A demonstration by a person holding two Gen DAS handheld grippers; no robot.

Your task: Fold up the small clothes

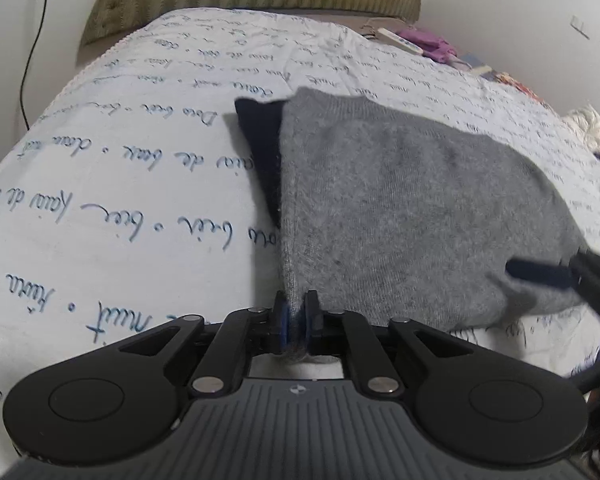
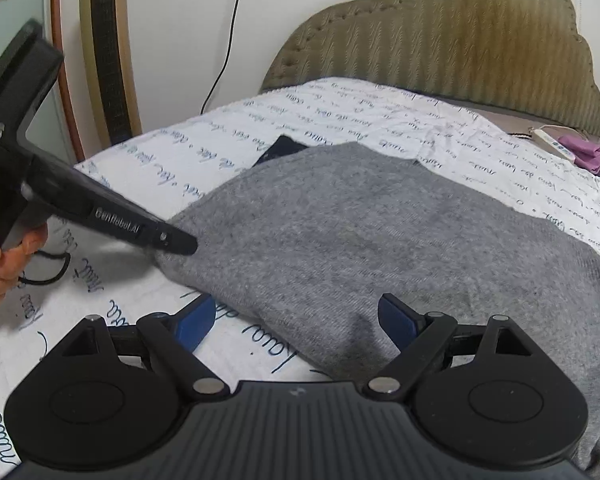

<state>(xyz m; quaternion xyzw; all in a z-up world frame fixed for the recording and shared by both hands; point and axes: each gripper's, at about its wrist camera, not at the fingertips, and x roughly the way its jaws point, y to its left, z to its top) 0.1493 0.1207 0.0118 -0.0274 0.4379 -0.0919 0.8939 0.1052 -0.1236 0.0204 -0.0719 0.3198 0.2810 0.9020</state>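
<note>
The left tongs [image 1: 296, 316] are being angled steeply down, pressed together and pinching the near left corner of the grey garment [image 1: 412, 216]. The right tongs [image 2: 296, 320] are being held spread over the garment's near edge, with nothing pinched. A hand [image 2: 0, 256] is being seen on the left handle. The garment is being spread on the bed [image 1: 120, 184], overlapping a dark cloth [image 1: 260, 148]. Bare sheet is being left open on the left side.

Dark garment [image 1: 262, 148] mostly hidden beneath the grey garment [image 1: 412, 208].
</note>
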